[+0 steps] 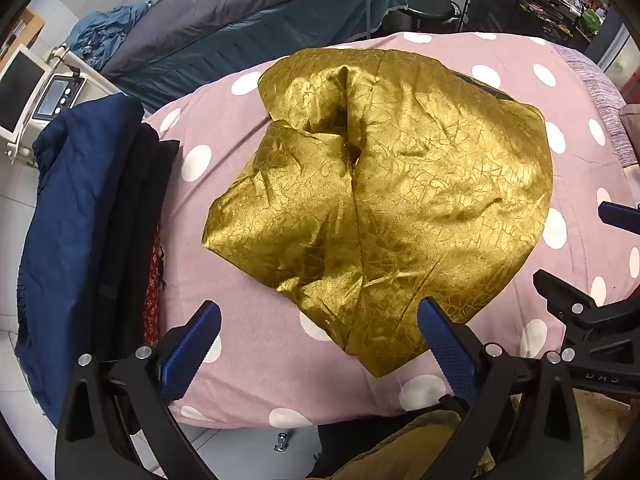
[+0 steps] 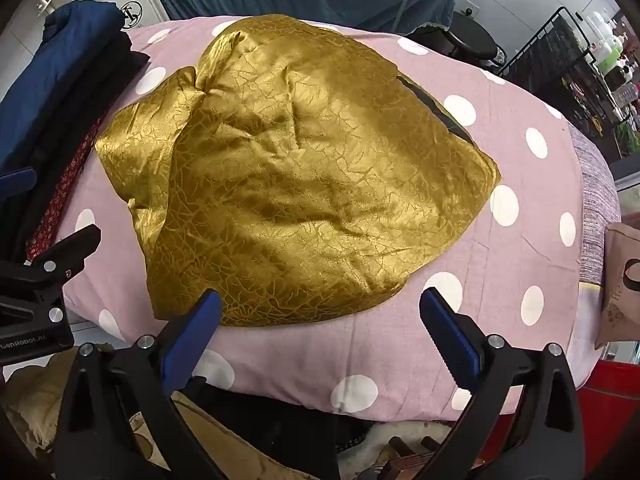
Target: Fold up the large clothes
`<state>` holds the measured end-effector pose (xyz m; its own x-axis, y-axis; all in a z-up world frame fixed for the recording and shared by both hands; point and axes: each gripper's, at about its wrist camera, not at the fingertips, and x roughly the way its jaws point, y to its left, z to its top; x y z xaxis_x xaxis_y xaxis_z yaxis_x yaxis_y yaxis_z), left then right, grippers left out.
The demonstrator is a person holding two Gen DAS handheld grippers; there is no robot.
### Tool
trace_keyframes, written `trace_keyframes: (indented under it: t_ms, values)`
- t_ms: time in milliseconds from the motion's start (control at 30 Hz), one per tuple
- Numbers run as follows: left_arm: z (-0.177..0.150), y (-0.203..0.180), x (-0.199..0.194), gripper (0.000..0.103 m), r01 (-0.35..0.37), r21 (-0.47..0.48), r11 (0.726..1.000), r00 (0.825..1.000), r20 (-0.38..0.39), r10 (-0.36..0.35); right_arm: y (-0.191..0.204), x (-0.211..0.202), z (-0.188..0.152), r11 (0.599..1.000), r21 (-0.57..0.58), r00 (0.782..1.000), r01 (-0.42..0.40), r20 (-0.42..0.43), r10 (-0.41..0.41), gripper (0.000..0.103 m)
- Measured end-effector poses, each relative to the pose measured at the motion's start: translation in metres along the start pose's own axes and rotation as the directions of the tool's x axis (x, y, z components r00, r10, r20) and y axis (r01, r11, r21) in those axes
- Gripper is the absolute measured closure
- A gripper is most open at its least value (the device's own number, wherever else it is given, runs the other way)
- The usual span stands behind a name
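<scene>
left wrist view looks down on a pink cover with white dots (image 1: 248,364) spread over a padded surface, with a gold crinkle-patterned garment (image 1: 400,200) lying in a loose, partly folded heap across its middle, reaching close to the near edge. the left gripper (image 1: 320,322) hangs over that near edge with its blue-padded jaws spread wide and nothing between them; its right finger shows in front of the garment's near hem, though contact cannot be told. a pile of dark blue and black clothes (image 1: 80,208) sits along the left edge of the cover, with a strip of red patterned fabric (image 1: 154,280) tucked beside it. part of the right gripper shows at the right rim of this view, with pale letters too cut off to read.

in the right wrist view the right gripper (image 2: 320,316) also stands wide open and empty above the near edge, its left finger in front of the garment's near hem. the black body of the left gripper shows at the left rim with writing that reads "enrobot.ai", its first letter cut off. a brown paper bag (image 2: 620,280) at the right edge carries dark print too partial to read. a white cabinet (image 2: 134,8) beyond the far left corner bears a round black emblem.
</scene>
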<state>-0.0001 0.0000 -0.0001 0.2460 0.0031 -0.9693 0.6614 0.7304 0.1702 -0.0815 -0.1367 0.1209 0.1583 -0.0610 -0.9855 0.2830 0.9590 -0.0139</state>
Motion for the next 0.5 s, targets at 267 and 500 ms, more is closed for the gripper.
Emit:
trace_keyframes:
  t_ms: [267, 500]
  values:
    - [0.0001, 0.0001, -0.0002, 0.006, -0.006, -0.002, 1.000, 1.000, -0.002, 0.006, 0.0061, -0.0003, 0.0004, 1.000, -0.006, 1.000, -0.002, 0.010, 0.002, 0.005]
    - [0.0003, -0.0001, 0.0005, 0.006, -0.008, 0.001, 1.000, 1.000, -0.008, 0.009, 0.0013, 0.0013, -0.0015, 1.000, -0.004, 1.000, -0.005, -0.003, 0.005, 0.005]
